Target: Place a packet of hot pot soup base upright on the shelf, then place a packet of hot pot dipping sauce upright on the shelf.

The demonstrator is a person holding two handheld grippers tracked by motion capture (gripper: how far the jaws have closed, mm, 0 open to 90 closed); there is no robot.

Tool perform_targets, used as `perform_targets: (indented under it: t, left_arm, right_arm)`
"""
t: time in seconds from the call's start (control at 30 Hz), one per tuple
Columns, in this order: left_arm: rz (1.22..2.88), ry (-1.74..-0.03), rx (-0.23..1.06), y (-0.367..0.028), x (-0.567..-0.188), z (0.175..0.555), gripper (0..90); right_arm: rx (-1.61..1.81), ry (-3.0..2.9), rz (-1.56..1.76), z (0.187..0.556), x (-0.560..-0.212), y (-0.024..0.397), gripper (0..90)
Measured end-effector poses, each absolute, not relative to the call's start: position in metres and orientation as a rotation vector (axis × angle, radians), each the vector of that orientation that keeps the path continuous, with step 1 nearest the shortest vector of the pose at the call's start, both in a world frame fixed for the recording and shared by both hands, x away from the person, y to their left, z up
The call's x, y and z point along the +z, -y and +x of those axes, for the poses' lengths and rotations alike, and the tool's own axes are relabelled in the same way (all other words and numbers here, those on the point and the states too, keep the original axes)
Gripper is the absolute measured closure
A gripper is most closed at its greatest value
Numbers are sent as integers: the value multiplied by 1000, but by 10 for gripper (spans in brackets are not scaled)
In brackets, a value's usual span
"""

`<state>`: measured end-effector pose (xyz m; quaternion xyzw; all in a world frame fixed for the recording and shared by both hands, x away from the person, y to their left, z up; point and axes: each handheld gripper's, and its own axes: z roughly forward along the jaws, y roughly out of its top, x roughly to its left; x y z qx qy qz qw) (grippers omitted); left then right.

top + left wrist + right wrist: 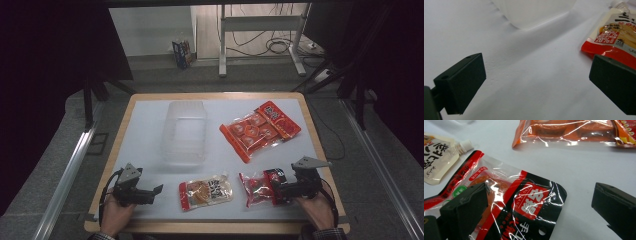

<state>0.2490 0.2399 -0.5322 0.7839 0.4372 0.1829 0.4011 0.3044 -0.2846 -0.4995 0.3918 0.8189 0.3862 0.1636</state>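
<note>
spouted pouch (616, 32), near front edge of the surface: red label reads "20%" twice, black characters above too cut off to read | red-and-black packet (524, 205), beside it: large white characters on red, possibly Chinese, not legible | orange packet (260, 131): print too small

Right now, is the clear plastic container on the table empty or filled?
Empty: the clear plastic container shows only the white table through its walls; all three snack packets lie outside it.

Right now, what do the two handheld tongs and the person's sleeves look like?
Both the left tongs and right tongs are black with blocky, flat-faced jaws, each topped by a grey three-cornered plate and trailing a black cable. A plaid cuff shows at the right wrist.
</note>
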Motion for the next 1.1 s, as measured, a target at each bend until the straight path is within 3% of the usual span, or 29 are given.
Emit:
perform_targets:
  t: [1.1]
  left_arm:
    - [2048,-1065,488,-231,-533,250,7]
  right_arm:
    - [1081,-2310,1173,313,-498,286,6]
